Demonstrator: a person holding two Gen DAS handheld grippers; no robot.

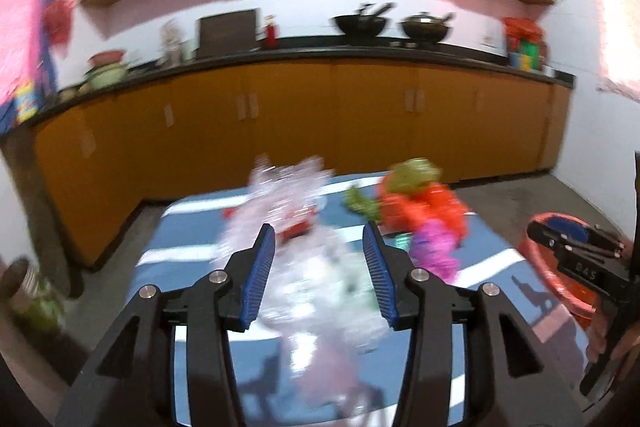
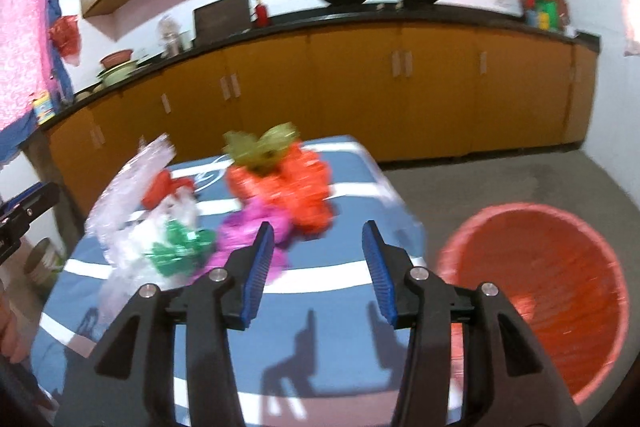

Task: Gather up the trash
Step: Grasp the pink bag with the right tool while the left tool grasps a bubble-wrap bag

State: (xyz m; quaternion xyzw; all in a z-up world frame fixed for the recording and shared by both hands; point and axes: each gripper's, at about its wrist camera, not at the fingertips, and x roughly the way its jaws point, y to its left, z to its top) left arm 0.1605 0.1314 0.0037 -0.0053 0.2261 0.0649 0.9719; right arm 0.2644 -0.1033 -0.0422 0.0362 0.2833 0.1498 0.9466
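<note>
Filling table's [image 2: 352,163] far half, wrappers [image 2: 280,187]; near edge bare.

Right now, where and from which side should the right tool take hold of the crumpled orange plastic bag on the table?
Probably the raised crumpled folds on the near edge of the orange plastic bag, approached from the front and above. The right tool stands open with nothing between its pads, and the bag bunches upward, so a ridge should fit. The pink wrapper lies against it; stay right of that.
</note>
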